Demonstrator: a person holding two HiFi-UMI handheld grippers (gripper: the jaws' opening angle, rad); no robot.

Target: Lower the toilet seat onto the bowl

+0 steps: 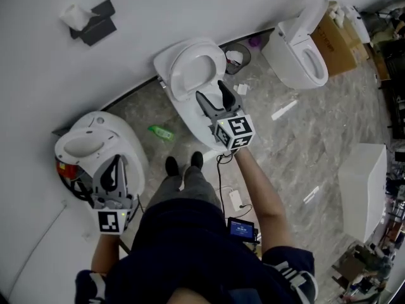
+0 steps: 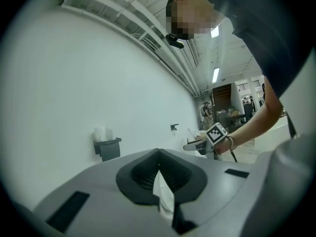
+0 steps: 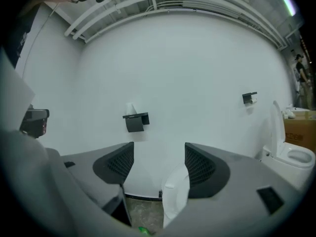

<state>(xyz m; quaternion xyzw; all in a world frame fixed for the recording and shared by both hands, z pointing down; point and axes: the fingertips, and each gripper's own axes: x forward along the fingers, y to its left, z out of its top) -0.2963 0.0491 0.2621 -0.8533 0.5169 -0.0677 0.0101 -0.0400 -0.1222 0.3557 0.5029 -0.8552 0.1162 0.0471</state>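
Across the upper left of the head view runs a plain white wall (image 1: 126, 43), meeting a grey marbled floor (image 1: 297, 144) on which three white ceramic toilets stand in a row. The middle white toilet (image 1: 190, 120), at frame centre, is the one being worked on. Its white oval ring seat (image 1: 180, 75) stands raised against the wall, not yet lowered onto the bowl.

The right tool (image 1: 209, 88) points at the seat's near edge with its jaws spread. In the right gripper view, the seat (image 3: 177, 196) appears edge-on, low between the jaws of the right tool (image 3: 158, 167) and close against the right-hand pad. Whether they touch cannot be told.

The left tool (image 1: 114, 163), at lower left, hangs over the left white toilet (image 1: 130, 151). In the left gripper view, the left tool (image 2: 159, 174) has its jaws pressed together on a thin white sliver (image 2: 163, 194), whose nature is unclear.

To do this step well, the right tool should probably close firmly on the seat's free front edge and draw it forward past its balance point. It should then follow the hinge's arc downward, keeping hold so the seat settles rather than slams. A small green bottle (image 1: 161, 132) lies on the floor left of the bowl.
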